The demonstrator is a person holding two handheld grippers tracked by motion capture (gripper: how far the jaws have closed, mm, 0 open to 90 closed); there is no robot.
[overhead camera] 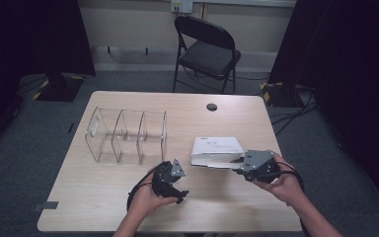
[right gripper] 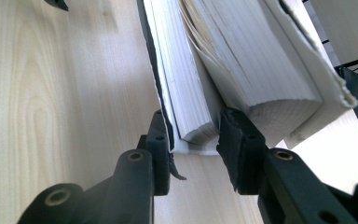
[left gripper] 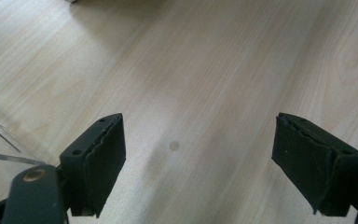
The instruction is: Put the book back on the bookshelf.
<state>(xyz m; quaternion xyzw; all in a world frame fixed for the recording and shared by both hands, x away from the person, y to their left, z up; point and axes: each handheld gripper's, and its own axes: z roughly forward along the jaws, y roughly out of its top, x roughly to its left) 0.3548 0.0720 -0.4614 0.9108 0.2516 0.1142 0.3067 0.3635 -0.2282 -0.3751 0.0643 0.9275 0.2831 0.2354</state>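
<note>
A: Gripping the white book (overhead camera: pixel 216 150) at its near right corner, the right gripper (overhead camera: pixel 241 165) has its jaws clamped on the lower cover and a wad of pages, seen close up in the right gripper view (right gripper: pixel 193 126); the rest of the pages fan away above that grip.

B: Where does the book lie on the worktop (overhead camera: pixel 103 197)?

A: Right of centre, its long axis running left to right. It sits directly ahead of the right jaws, which point leftward into it, and the gripped corner looks tilted up off the wood.

B: And the other hand?

A: The left gripper (overhead camera: pixel 170 180) hangs near the front middle, just in front of a clear plastic organiser (overhead camera: pixel 128 136) with three compartments. Its jaws stand wide apart with nothing between them, only bare wood below (left gripper: pixel 198 154).

B: So which hand is nearer the book?

A: The right, already on it. The left sits a short way off the book's left end. The organiser lies to the book's left, so I judge any move there would carry the book leftward across the worktop, past the left gripper
</note>
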